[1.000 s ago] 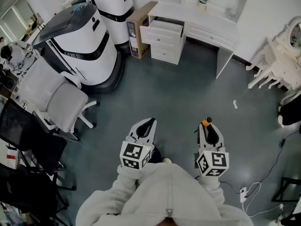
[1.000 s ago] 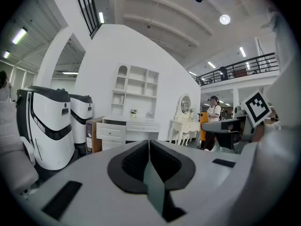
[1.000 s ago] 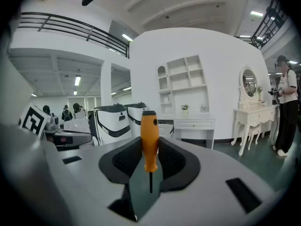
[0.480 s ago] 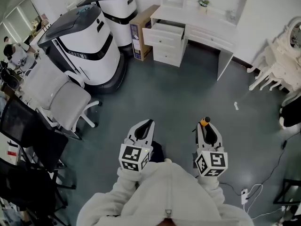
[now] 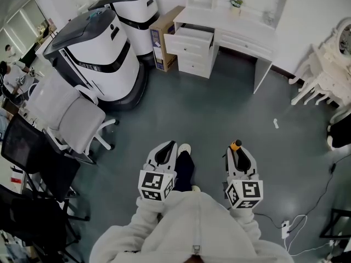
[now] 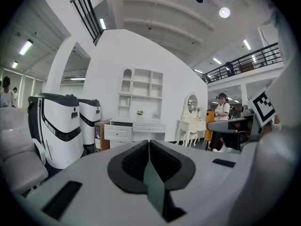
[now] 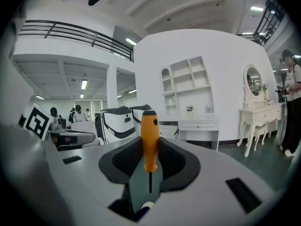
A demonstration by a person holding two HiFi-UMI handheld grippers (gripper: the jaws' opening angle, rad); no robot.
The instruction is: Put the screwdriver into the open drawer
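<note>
Right gripper (image 5: pixel 239 153), partly closed on the orange-handled screwdriver (image 7: pixel 149 140), stands well short of the white desk's open drawer (image 5: pixel 189 39); the carry there calls for a steady, level hold. Left gripper (image 5: pixel 167 151) is closed, empty.

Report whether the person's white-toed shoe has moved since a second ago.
Yes. The white-toed shoe has swung forward toward the white desk and now lies level with the tip of the left claw.
</note>
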